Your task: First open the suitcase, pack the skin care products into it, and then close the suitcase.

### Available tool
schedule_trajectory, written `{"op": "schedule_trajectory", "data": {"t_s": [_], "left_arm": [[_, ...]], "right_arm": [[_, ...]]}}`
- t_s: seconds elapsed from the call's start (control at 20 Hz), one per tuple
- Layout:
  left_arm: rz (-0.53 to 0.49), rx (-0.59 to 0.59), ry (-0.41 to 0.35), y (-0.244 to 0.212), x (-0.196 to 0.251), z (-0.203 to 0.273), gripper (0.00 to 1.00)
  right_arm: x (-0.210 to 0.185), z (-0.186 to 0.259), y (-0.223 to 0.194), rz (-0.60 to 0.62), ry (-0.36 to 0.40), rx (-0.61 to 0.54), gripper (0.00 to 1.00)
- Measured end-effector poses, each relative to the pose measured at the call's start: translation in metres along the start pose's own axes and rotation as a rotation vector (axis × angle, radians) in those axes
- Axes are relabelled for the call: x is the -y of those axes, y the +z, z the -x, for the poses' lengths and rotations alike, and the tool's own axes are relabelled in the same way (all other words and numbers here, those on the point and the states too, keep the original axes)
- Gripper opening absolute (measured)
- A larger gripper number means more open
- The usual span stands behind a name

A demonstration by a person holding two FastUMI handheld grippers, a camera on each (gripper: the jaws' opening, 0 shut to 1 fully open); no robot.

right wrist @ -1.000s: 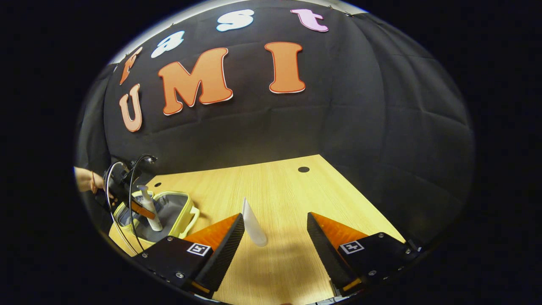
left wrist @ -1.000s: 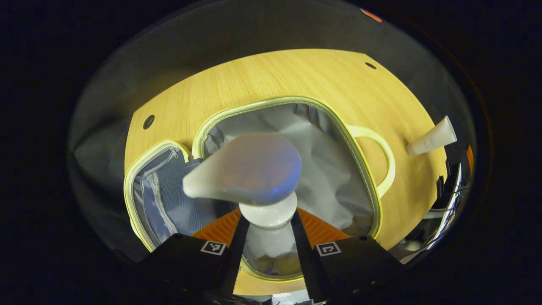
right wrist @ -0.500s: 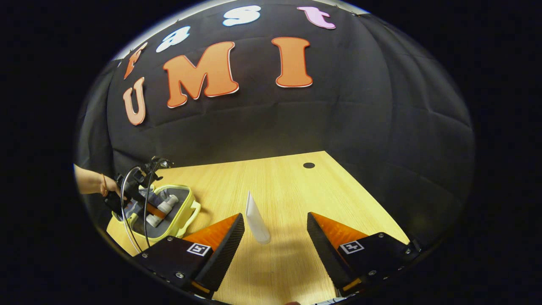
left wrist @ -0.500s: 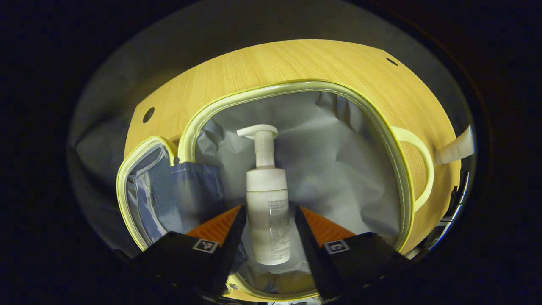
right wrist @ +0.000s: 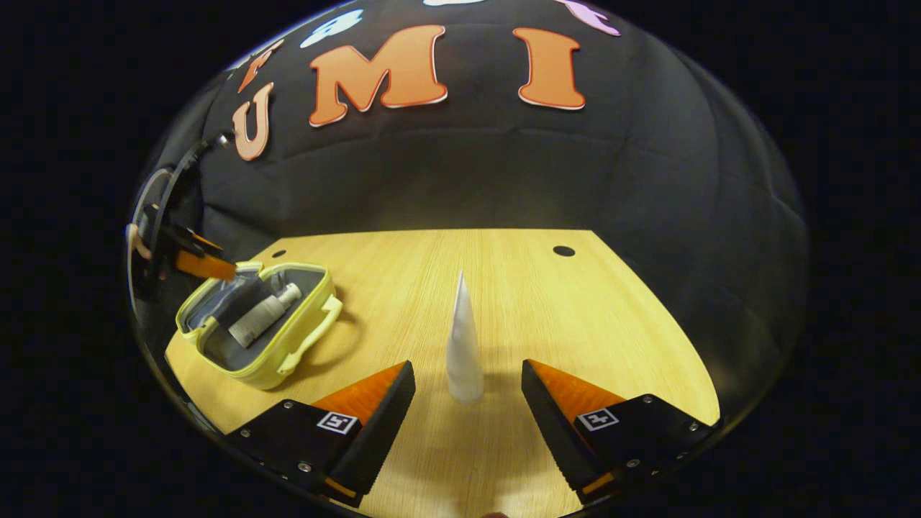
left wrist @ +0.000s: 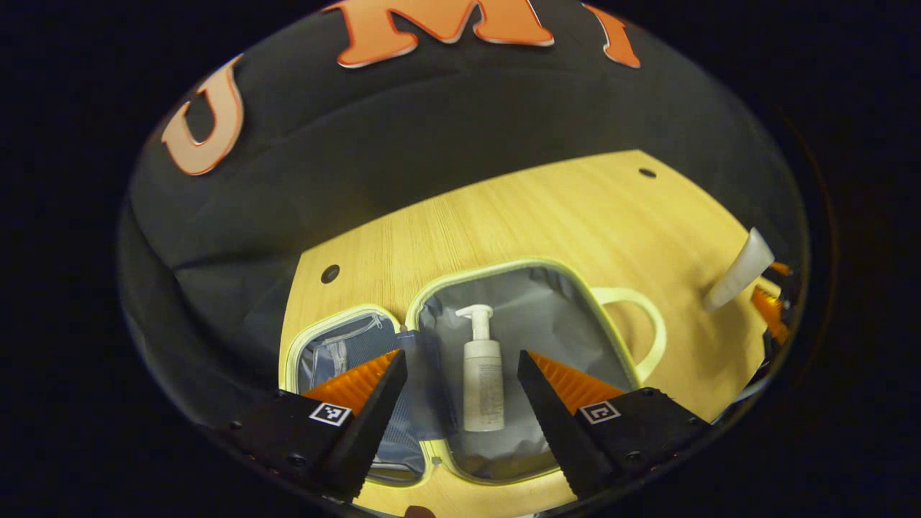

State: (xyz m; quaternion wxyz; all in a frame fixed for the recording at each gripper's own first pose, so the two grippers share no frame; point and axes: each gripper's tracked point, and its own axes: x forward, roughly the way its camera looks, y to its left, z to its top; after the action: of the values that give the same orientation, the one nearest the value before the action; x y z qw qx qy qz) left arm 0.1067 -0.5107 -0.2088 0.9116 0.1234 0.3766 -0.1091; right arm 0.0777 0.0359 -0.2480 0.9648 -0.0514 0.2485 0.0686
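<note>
- Right tool point(right wrist: 468, 392): standing apart, straddling upright tube point(right wrist: 463, 352) on desk point(right wrist: 611, 316).
- Left tool point(left wrist: 460, 374): hanging apart above pump bottle point(left wrist: 482, 381), lying in open suitcase point(left wrist: 611, 338).
- Risk: uneven closing is likely toppling tube.

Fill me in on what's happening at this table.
A person is packing skin care items into a small open suitcase on the table. A pump bottle lies inside it, and the left gripper hangs open above it, touching nothing. The right gripper is open around a white tube standing upright on the table, apart from the suitcase, not yet gripped. The suitcase is not yet closed.
</note>
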Motion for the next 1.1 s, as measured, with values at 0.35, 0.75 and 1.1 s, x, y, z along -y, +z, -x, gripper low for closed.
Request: {"op": "schedule_trajectory", "data": {"t_s": [0.35,0.75,1.1], "left_arm": [[0.235,0.063,0.014,-0.04,-0.021,0.072,0.99],[0.352,0.057,0.093,-0.081,-0.057,0.099,1.0],[0.332,0.134,0.11,-0.079,-0.079,0.102,1.0]], "right_arm": [[0.002,-0.045,-0.026,0.001,-0.017,-0.075,0.86],[0.001,-0.046,-0.027,0.015,-0.003,-0.098,0.43],[-0.041,-0.003,0.034,-0.128,0.119,-0.155,0.34]]}}
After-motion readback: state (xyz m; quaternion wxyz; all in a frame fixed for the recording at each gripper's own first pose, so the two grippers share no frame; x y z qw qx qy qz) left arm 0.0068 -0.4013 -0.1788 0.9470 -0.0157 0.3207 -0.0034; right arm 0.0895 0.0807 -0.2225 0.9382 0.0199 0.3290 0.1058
